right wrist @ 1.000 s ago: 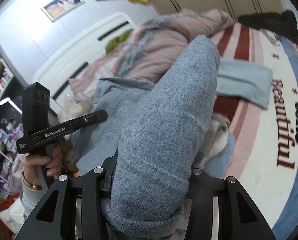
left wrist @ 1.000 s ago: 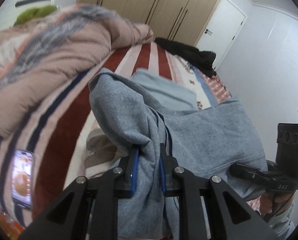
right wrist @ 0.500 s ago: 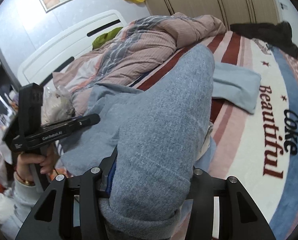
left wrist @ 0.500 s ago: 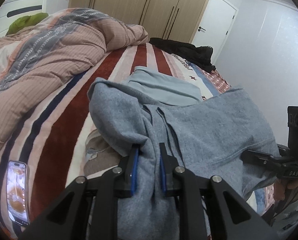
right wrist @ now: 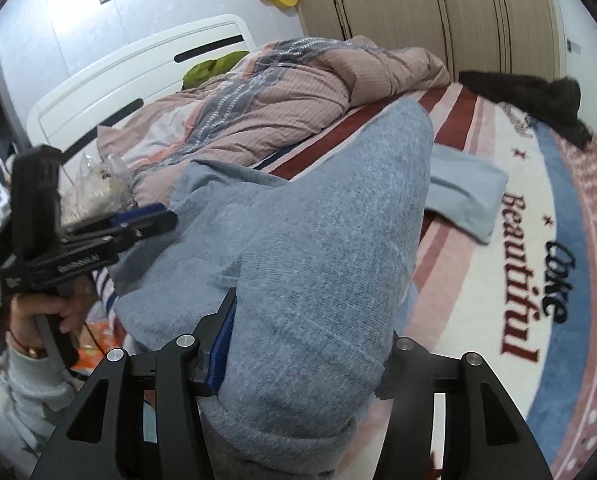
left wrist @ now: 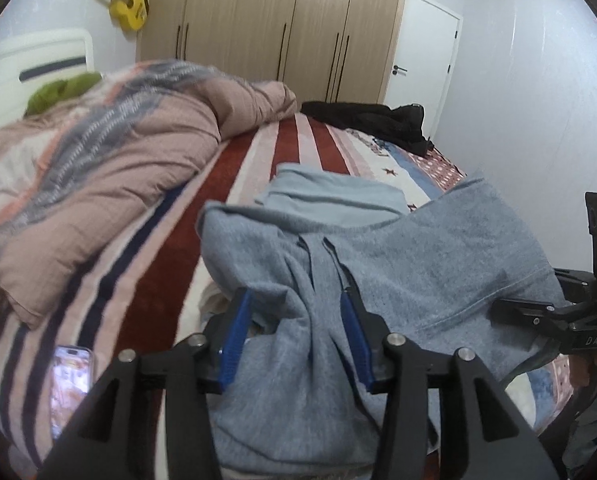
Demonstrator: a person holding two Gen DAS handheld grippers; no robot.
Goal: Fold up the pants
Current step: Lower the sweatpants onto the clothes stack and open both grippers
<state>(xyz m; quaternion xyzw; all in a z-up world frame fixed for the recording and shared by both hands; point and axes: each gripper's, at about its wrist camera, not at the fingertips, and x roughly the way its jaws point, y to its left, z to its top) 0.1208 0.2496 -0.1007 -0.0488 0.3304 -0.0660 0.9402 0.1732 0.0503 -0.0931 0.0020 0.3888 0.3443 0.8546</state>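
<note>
Pants (left wrist: pixel 298 352) drape between spread left gripper (left wrist: pixel 294 344); right gripper (right wrist: pixel 302 344) seemingly pinches them

Bed (right wrist: pixel 478 280) notes. Pink duvet (left wrist: pixel 98 168) is piling along the headboard side, blocking my reach there. Folded light-blue cloth (right wrist: pixel 462 188) is lying mid-bed just beyond the grey pants (right wrist: pixel 318 240). Black clothing (left wrist: pixel 370 120) is heaping at the far edge by the wardrobe. Phone (left wrist: pixel 70 380) is lying on the stripes near the near-left edge. Open blanket is showing along the lettered side, toward the right edge.
</note>
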